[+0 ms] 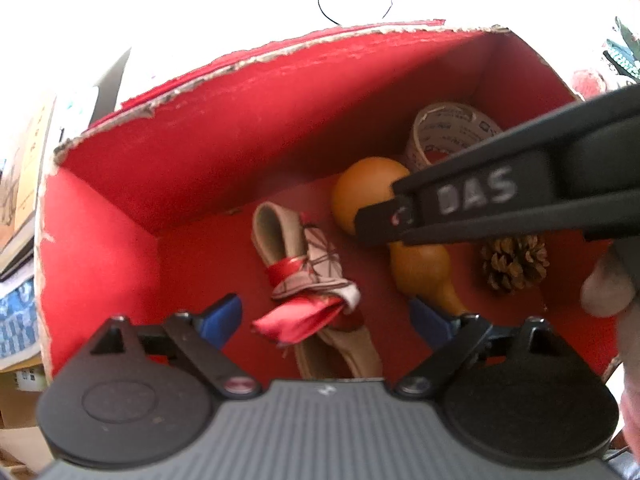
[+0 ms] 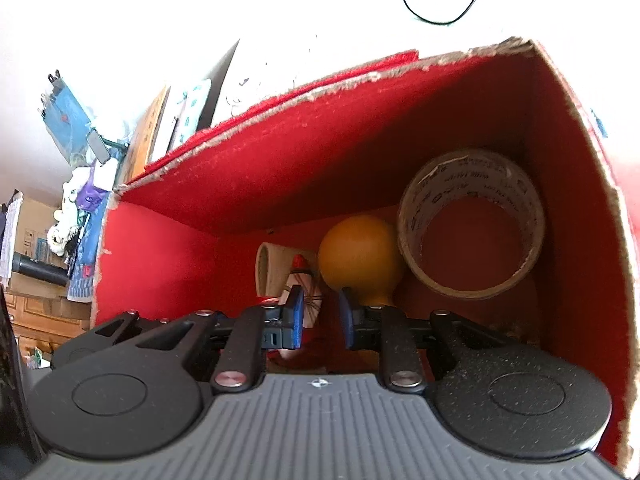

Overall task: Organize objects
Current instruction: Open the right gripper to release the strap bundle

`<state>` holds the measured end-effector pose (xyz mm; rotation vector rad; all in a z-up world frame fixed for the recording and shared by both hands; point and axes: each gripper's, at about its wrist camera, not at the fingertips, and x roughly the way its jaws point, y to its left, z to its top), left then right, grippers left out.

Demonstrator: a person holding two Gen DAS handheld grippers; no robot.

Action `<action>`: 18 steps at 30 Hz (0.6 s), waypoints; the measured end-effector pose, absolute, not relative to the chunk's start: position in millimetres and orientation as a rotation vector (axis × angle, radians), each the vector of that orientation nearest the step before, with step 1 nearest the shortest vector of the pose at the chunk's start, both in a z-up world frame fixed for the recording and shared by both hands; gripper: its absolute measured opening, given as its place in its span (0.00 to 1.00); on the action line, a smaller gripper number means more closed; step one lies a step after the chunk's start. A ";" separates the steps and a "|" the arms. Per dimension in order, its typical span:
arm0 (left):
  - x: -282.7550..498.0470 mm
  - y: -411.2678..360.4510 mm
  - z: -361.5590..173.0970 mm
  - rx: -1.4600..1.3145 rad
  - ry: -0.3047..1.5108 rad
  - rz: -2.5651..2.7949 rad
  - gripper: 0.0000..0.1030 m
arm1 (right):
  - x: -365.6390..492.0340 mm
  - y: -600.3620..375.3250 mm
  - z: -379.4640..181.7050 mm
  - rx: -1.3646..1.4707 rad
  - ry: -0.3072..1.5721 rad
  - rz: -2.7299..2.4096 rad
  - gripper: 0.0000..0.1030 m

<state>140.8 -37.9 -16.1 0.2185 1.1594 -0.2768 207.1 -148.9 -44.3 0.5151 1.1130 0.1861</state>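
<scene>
A red cardboard box (image 1: 248, 136) holds a beige sandal with a red and patterned cloth (image 1: 308, 276), an orange gourd (image 1: 404, 240), a tape roll (image 1: 444, 132) and a pine cone (image 1: 514, 264). My left gripper (image 1: 326, 316) is open above the sandal, holding nothing. My right gripper (image 2: 320, 316) reaches into the box (image 2: 360, 152) with jaws narrowly apart and empty, in front of the gourd (image 2: 360, 256), the tape roll (image 2: 472, 220) and the sandal (image 2: 272, 268). The right gripper's body crosses the left wrist view (image 1: 480, 196).
The box rim is torn cardboard. Books and boxes (image 1: 20, 200) lie left of the box. A black cable (image 2: 440, 0) lies on the bright surface beyond it. Cluttered shelves and wooden furniture (image 2: 48, 240) stand at the far left.
</scene>
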 end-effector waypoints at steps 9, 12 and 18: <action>129.8 -38.5 4.4 0.205 1.116 -0.234 0.89 | 191.8 -160.4 -30.4 0.546 1.037 0.194 0.23; 122.8 -38.0 11.3 0.209 1.092 -0.218 0.89 | 187.2 -158.8 -26.5 0.542 1.020 0.200 0.23; 105.1 -34.8 31.5 0.202 1.046 -0.169 0.89 | 174.1 -152.4 -15.0 0.528 0.974 0.216 0.24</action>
